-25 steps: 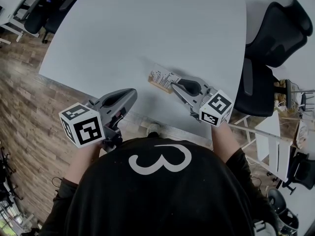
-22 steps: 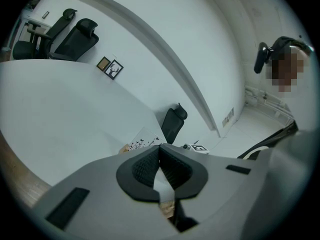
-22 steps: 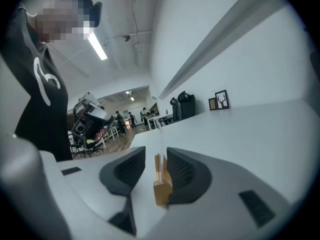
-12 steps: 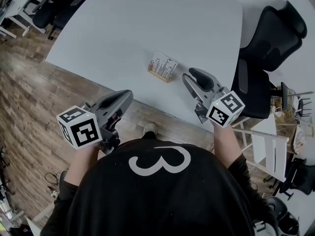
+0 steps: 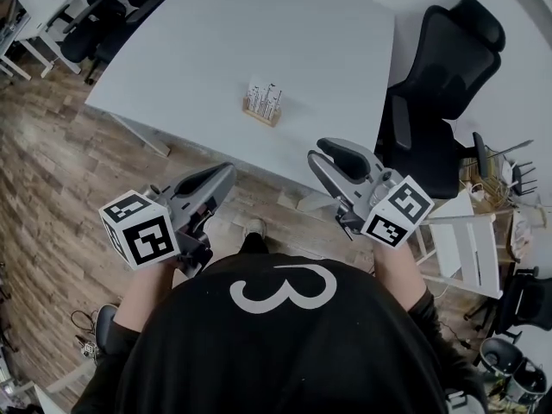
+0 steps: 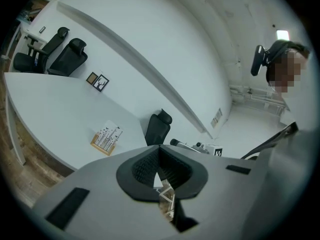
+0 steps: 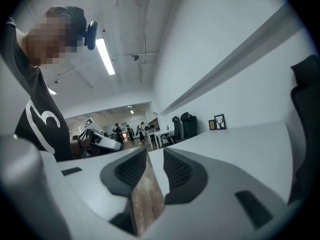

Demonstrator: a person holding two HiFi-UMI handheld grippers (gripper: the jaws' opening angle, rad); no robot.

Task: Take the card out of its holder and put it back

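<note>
Left gripper (image 5: 226, 172) and right gripper (image 5: 326, 152) retreat from the worktop (image 5: 259, 33); card (image 5: 263, 97) sits in its holder (image 5: 260, 113).
Right fingers (image 7: 177, 171), just opened, are empty; left fingers (image 6: 145, 166) are closed, empty. Task looks complete.

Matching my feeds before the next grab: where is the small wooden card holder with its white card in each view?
Head view: small wooden card holder upper centre, on the white table.
Left gripper view: holder left of centre.
Right gripper view: not in it.
Shared landmark: the white table.
</note>
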